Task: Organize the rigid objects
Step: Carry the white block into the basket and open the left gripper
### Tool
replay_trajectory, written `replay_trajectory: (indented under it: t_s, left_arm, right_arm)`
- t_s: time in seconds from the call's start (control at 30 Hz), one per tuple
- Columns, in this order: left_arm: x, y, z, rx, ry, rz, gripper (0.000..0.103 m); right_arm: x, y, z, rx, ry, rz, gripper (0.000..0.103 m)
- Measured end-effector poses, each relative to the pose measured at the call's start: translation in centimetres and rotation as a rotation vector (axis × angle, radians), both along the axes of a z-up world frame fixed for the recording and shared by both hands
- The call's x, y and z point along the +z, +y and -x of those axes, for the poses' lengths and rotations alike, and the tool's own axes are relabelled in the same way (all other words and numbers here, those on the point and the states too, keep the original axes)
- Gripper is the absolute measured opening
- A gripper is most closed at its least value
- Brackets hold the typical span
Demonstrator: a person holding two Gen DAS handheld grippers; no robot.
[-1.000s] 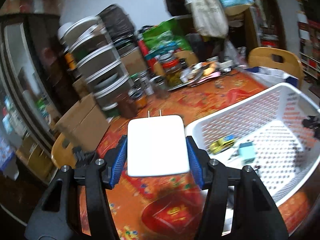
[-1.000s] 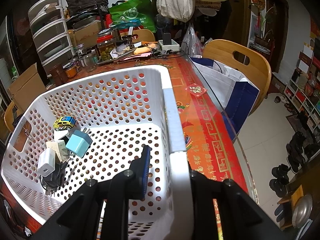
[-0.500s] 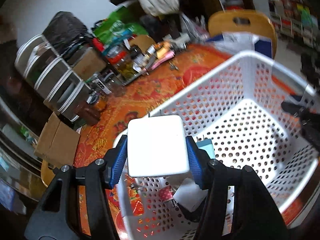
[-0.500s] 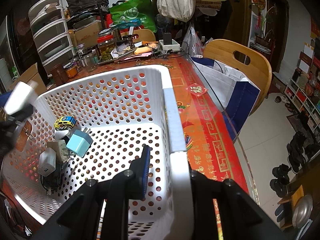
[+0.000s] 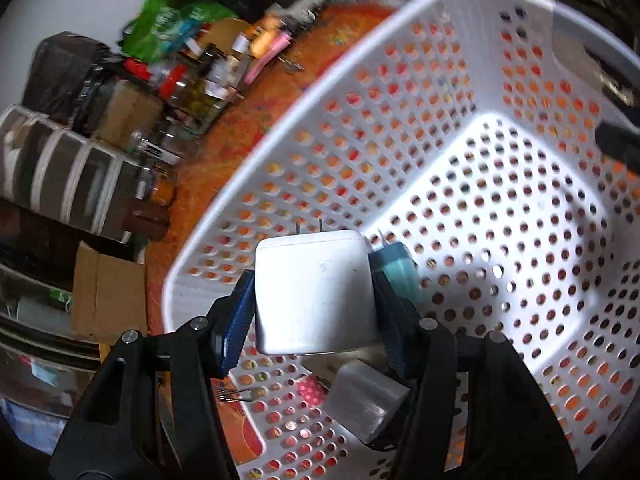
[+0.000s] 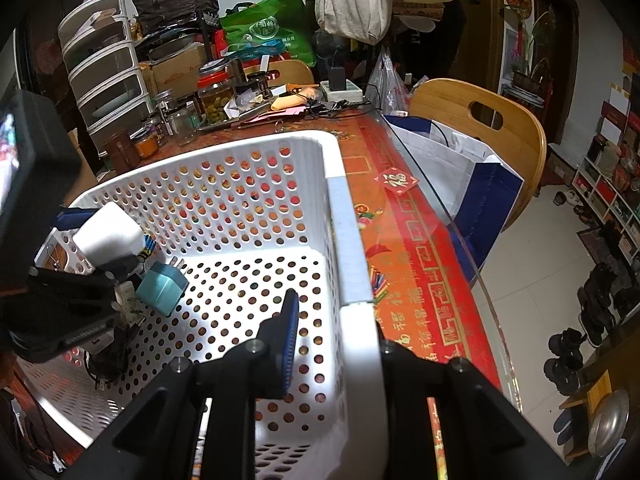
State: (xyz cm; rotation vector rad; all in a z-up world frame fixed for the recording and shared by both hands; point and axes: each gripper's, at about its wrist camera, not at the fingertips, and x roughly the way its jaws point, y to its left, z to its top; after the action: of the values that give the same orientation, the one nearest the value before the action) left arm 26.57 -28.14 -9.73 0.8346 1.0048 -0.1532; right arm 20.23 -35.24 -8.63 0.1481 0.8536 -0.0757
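My left gripper point(image 5: 314, 304) is shut on a white power adapter point(image 5: 314, 292) with two prongs pointing away, held just inside the left end of the white perforated basket point(image 5: 472, 12). A teal plug point(image 5: 396, 266) and a white charger point(image 5: 366, 402) lie on the basket floor just beyond and below it. In the right wrist view the same white power adapter point(image 6: 108, 234) hangs over the teal plug point(image 6: 162, 286). My right gripper point(image 6: 334, 336) is shut on the white perforated basket point(image 6: 354, 264), one blue pad inside the wall, the other finger outside.
The basket sits on a red and orange patterned table point(image 6: 404, 240) with a glass edge. Jars point(image 6: 214, 94), boxes and stacked drawers point(image 6: 104, 64) crowd the far side. A wooden chair point(image 6: 488, 128) holding a white and blue bag point(image 6: 464, 168) stands to the right.
My left gripper carried the white adapter from outside the basket's left end over the rim and down inside, rolling as it went. The right gripper and the basket stayed put.
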Motion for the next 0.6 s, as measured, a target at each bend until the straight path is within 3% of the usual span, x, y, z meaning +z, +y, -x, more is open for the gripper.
replay_trajectory:
  t_s: [0.13,0.43,0.53,0.6]
  left_arm:
    - [-1.2,0.4,-1.5,0.025,0.094,0.009,0.054]
    - [-2.0,1.5,-2.8,0.045,0.158,0.023,0.056]
    - [-2.0,2.0,-3.5,0.061,0.176,0.038,0.064]
    - [-1.6,2.2,-3.4,0.061,0.157,0.060,0.076]
  right_arm:
    - [0.0,-0.1,0.1,0.001,0.002,0.003,0.020]
    - [0.0,0.2,0.1,0.000,0.009,0.011,0.022]
    - [0.0,0.2,0.1,0.000,0.009,0.011,0.022]
    - [0.0,0.2,0.1,0.000,0.009,0.012,0.022]
